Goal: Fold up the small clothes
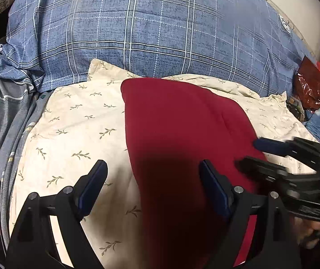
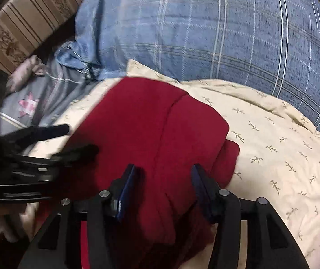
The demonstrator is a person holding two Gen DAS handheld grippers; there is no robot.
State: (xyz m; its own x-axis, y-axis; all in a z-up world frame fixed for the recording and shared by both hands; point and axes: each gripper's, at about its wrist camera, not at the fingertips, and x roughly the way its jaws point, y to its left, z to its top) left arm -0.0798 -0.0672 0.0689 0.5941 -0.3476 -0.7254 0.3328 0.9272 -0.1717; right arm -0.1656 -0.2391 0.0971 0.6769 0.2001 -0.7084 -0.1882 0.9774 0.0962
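A folded dark red garment (image 1: 178,123) (image 2: 142,123) lies on a cream cloth with a leaf print (image 1: 74,121) (image 2: 272,148). In the right wrist view a fold line runs down it and a lower layer sticks out at its right edge. My left gripper (image 1: 153,168) stands wide open over the garment's left edge, one finger above the cream cloth, the other above the red. My right gripper (image 2: 163,172) hovers over the near part of the garment with its jaws apart, pads not pressing on the cloth. Each gripper shows in the other's view (image 1: 249,154) (image 2: 77,140).
A bulky blue plaid quilt (image 1: 151,29) (image 2: 216,35) rises behind the cream cloth. Grey clothing (image 1: 5,116) (image 2: 47,94) lies to the left. A red plastic bag (image 1: 308,85) sits at the far right, and a striped brown cushion (image 2: 20,22) at the upper left.
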